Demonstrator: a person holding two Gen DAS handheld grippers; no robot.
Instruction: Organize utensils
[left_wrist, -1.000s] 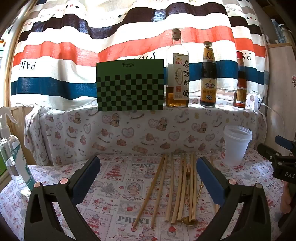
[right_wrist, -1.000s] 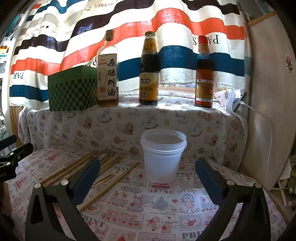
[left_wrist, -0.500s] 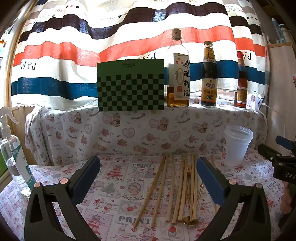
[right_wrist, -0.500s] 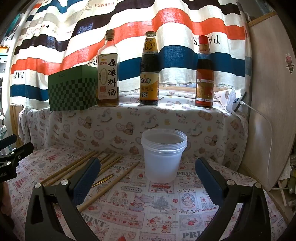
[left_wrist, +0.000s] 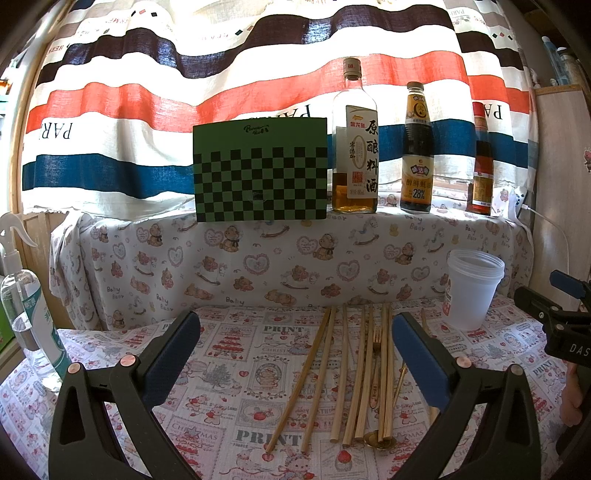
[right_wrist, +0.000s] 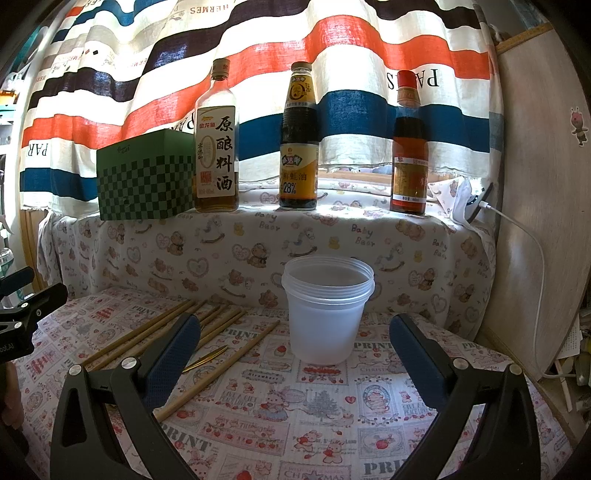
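Both the left gripper (left_wrist: 295, 354) and right gripper (right_wrist: 294, 352) hovered with jaws wide apart, holding nothing. Bare tablecloth (right_wrist: 332, 413) lay open under the right one. The plastic cup (right_wrist: 328, 310) at its 12 o'clock stood empty; chopsticks (left_wrist: 364, 373) lay loose at the left's 1 o'clock.

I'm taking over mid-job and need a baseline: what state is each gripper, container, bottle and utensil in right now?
Left gripper: open, empty.
Right gripper: open, empty.
Translucent white plastic cup: upright, lidless, empty.
Bamboo chopsticks: lying flat on the tablecloth, loose.
Gold metal fork: lying among the chopsticks.
Clear cooking-wine bottle: upright, capped, partly full.
Dark sauce bottle: upright, capped.
Red-capped bottle: upright, capped.
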